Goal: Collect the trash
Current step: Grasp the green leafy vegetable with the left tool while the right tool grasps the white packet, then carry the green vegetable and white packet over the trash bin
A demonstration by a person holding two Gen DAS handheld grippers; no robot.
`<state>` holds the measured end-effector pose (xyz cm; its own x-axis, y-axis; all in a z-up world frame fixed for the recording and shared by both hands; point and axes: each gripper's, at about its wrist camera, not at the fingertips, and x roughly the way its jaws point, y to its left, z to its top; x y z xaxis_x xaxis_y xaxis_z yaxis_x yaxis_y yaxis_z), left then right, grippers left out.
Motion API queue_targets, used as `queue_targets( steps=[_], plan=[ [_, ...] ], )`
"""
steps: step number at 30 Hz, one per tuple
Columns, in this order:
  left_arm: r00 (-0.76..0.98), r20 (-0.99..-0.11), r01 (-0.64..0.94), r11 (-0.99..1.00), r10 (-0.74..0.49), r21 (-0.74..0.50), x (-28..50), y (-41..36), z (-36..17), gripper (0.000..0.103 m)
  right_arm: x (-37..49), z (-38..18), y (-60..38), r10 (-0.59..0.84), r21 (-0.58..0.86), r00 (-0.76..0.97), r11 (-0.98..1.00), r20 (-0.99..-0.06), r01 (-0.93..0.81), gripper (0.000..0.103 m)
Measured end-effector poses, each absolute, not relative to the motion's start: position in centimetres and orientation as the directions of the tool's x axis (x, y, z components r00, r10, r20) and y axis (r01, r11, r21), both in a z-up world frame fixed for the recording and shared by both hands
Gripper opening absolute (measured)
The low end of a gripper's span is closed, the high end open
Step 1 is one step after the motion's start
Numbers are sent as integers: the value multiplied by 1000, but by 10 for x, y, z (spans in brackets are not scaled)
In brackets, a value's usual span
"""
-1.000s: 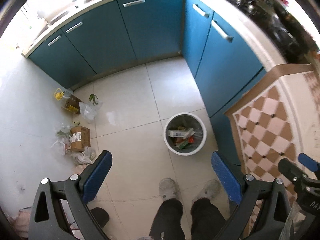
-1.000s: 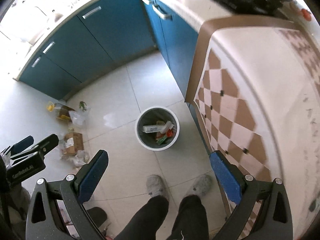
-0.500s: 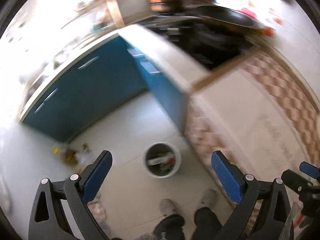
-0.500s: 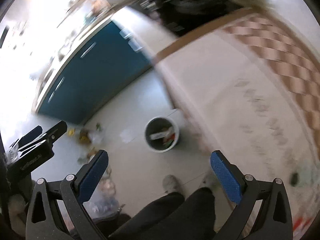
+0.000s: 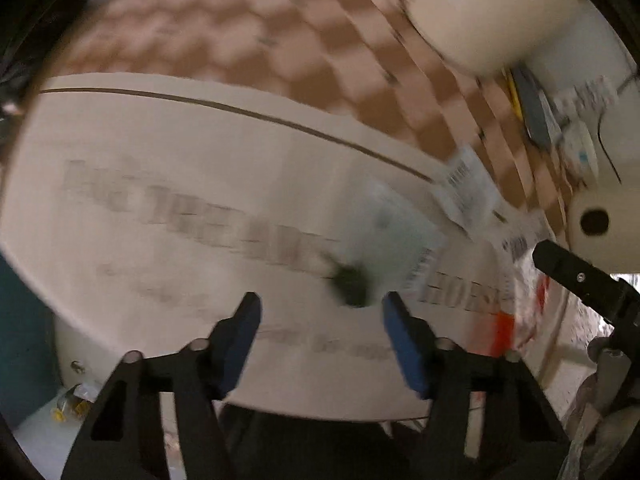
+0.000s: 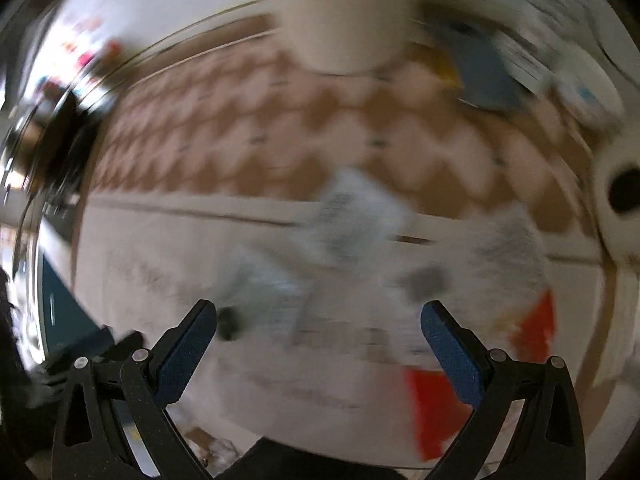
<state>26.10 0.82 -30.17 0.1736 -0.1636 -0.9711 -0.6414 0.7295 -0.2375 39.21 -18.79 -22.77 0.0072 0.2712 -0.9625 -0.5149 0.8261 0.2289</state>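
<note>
Both views are blurred by motion. My left gripper [image 5: 320, 304] is open and empty over a table with a white printed cloth [image 5: 180, 184]. A pale clear wrapper with a dark lump [image 5: 376, 248] lies just ahead of its fingertips, toward the right finger. A white barcode label [image 5: 466, 184] lies beyond it. My right gripper [image 6: 320, 314] is open and empty over the same table. Blurred white paper and plastic scraps [image 6: 352, 216] and a red piece [image 6: 436, 408] lie ahead of it and near its right finger. The trash bin is out of view.
A brown-and-cream checkered mat [image 5: 248, 32] covers the far part of the table. A white cylinder [image 6: 344, 20] stands at the back. A white round device [image 5: 596, 220] and a blue flat item [image 6: 484, 68] sit at the right. Blue cabinet [image 5: 20, 340] lies low left.
Both grippers have swung up from the floor and trash bin to the tabletop. The left jaws have narrowed somewhat; both stay open and empty.
</note>
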Motion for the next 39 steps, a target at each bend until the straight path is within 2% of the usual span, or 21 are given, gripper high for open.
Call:
queue_targets(
  steps=[1, 3, 5, 6, 8, 11, 12, 14, 17, 22, 25, 27, 29, 30, 31, 32, 33, 39],
  plan=[
    [158, -970, -629, 739, -183, -242, 270, 1, -311, 53, 400, -233, -200, 267, 231, 5, 842, -964, -487, 103],
    [122, -973, -617, 752, -198, -231, 283, -8, -323, 33, 412, -242, -216, 262, 233, 1, 860, -965, -454, 103],
    [98, -978, -622, 756, -182, -203, 286, -10, -329, 19, 419, -250, -226, 258, 235, -6, 872, -966, -430, 103],
    [118, -977, -627, 750, -175, -210, 285, -7, -327, 17, 421, -254, -228, 257, 236, -10, 873, -966, -426, 103],
    [109, -985, -636, 753, -132, -171, 279, 1, -325, 17, 423, -257, -228, 262, 245, -19, 872, -965, -424, 103],
    [36, -997, -619, 785, 63, 27, 264, 13, -325, 19, 424, -259, -219, 291, 274, -32, 851, -956, -449, 103],
    [71, -996, -630, 777, 59, 1, 257, 19, -323, 18, 421, -259, -212, 305, 288, -42, 836, -951, -467, 103],
    [46, -993, -662, 748, 109, 51, 246, 29, -322, 18, 414, -262, -190, 298, 284, -58, 809, -953, -514, 103],
    [38, -991, -701, 710, 125, 63, 236, 42, -320, 18, 392, -277, -153, 267, 269, -97, 746, -959, -609, 103],
    [23, -988, -746, 661, 152, 84, 225, 56, -316, 17, 355, -312, -106, 175, 185, -90, 663, -980, -726, 103],
    [23, -986, -750, 655, 166, 93, 226, 54, -314, 17, 331, -318, -89, 126, 53, 29, 600, -992, -799, 102],
    [21, -984, -748, 656, 180, 104, 227, 51, -312, 17, 319, -321, -86, 135, 16, 76, 576, -988, -817, 99],
    [24, -983, -748, 655, 184, 104, 215, 41, -310, 17, 311, -321, -87, 150, -19, 124, 558, -981, -829, 88],
    [25, -983, -750, 653, 184, 103, 215, 35, -311, 17, 308, -319, -87, 165, -24, 138, 552, -977, -833, 70],
    [26, -982, -750, 653, 186, 104, 211, 33, -309, 17, 306, -315, -89, 186, -28, 155, 551, -970, -834, 47],
    [25, -982, -750, 653, 189, 106, 209, 30, -308, 17, 305, -313, -91, 195, -28, 162, 554, -967, -832, 35],
    [27, -981, -750, 653, 192, 107, 209, 26, -306, 17, 305, -314, -93, 213, 12, 129, 557, -969, -830, 15],
    [71, -968, -761, 640, 240, 103, 189, 16, -287, 17, 311, -300, -110, 308, 156, 49, 605, -950, -781, 15]
  ],
)
